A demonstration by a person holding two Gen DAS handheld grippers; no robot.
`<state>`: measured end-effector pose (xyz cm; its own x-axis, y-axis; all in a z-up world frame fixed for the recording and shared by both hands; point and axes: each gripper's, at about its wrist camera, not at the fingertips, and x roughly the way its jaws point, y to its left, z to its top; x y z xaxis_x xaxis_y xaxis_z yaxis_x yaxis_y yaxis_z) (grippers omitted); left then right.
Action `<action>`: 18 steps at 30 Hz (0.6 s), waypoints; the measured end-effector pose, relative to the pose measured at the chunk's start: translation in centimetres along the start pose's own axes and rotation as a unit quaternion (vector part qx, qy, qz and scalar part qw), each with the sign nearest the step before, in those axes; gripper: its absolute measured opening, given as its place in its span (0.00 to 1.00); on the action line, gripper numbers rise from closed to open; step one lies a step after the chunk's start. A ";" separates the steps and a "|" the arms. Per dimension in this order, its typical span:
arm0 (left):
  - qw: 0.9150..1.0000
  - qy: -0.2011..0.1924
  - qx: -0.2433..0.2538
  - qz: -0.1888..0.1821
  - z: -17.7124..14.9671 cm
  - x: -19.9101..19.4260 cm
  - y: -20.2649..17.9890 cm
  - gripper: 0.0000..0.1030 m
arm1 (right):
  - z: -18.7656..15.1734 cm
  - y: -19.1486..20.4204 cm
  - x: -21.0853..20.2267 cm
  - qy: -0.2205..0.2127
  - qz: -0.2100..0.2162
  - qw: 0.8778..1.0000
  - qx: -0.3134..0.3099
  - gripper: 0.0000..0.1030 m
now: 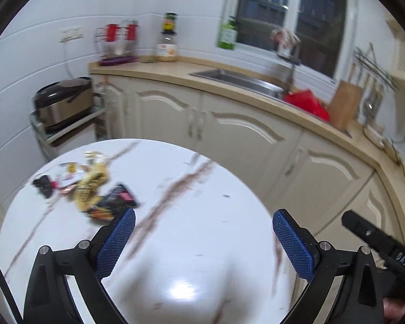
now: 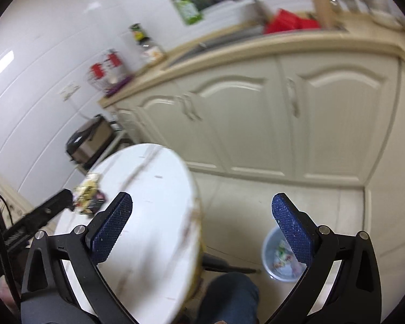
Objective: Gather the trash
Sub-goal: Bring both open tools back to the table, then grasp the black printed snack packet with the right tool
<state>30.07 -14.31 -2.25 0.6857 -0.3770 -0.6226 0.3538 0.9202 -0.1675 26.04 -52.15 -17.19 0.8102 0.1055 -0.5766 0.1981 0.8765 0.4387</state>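
while both views are blurred, the left gripper (image 1: 203, 226) is seen above the round white table (image 1: 191, 189) with its blue-padded jaws spread wide and nothing between them. the trash, a heap of crumpled snack wrappers (image 1: 91, 186), lies on the far left part of the table top, near the left finger (image 1: 116, 243) but not touching it. the right gripper (image 2: 202, 210) likewise stands wide apart and empty, straddling the table's edge and the tiled floor. a pale blue waste bin (image 2: 270, 259) stands on the floor beside the table, already holding some scraps, partly hidden by the right finger (image 2: 294, 235). cream cabinets (image 2: 256, 113) and a sink (image 1: 240, 79) lie beyond. a person's knee (image 2: 229, 294) shows low in the right view.
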 end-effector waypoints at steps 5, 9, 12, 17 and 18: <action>0.999 -0.016 -0.027 0.022 -1.3 -3.9 5.2 0.97 | 0.4 6.5 1.2 -0.004 0.026 0.999 -0.039 1.00; 0.997 -0.024 -0.050 0.046 -2.1 -6.1 9.2 0.97 | -0.2 11.7 3.1 0.008 0.045 0.996 -0.074 1.00; 0.995 -0.030 -0.063 0.068 -2.6 -7.7 12.0 0.97 | -1.1 14.9 4.5 0.021 0.059 0.993 -0.099 1.00; 0.991 -0.029 -0.094 0.089 -3.2 -9.1 15.7 0.97 | -2.4 19.6 6.7 0.041 0.071 0.986 -0.142 1.00; 0.990 -0.029 -0.101 0.094 -3.5 -9.5 16.4 0.97 | -2.5 20.3 7.1 0.045 0.072 0.985 -0.150 1.00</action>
<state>27.19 4.75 -1.77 0.7645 -0.1963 -0.6140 0.0852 0.9749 -0.2056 34.40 -32.44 -14.15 0.7636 0.2686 -0.5872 -0.0980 0.9470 0.3058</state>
